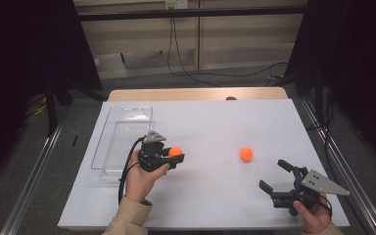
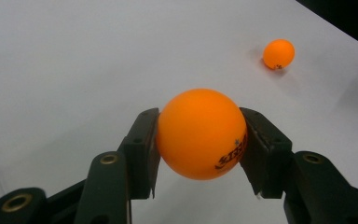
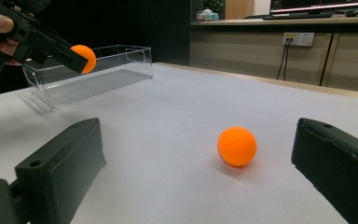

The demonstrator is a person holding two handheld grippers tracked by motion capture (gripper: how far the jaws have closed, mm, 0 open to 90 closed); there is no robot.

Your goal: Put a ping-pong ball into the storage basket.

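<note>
Left gripper view: left gripper clamped on an orange ball, jaws pressed to both sides, held clear above the white table. Clear plastic bin just beside, opposite its jaws. Second ball resting well beyond its tips, ahead of right gripper, spread wide, gripping nothing.

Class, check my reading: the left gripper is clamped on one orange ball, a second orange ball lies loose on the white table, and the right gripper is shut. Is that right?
Not quite. The right gripper is open, not shut: in the right gripper view its jaws stand wide apart with the loose ball lying on the table ahead between them. The rest holds: the left gripper is clamped on the held ball.
</note>
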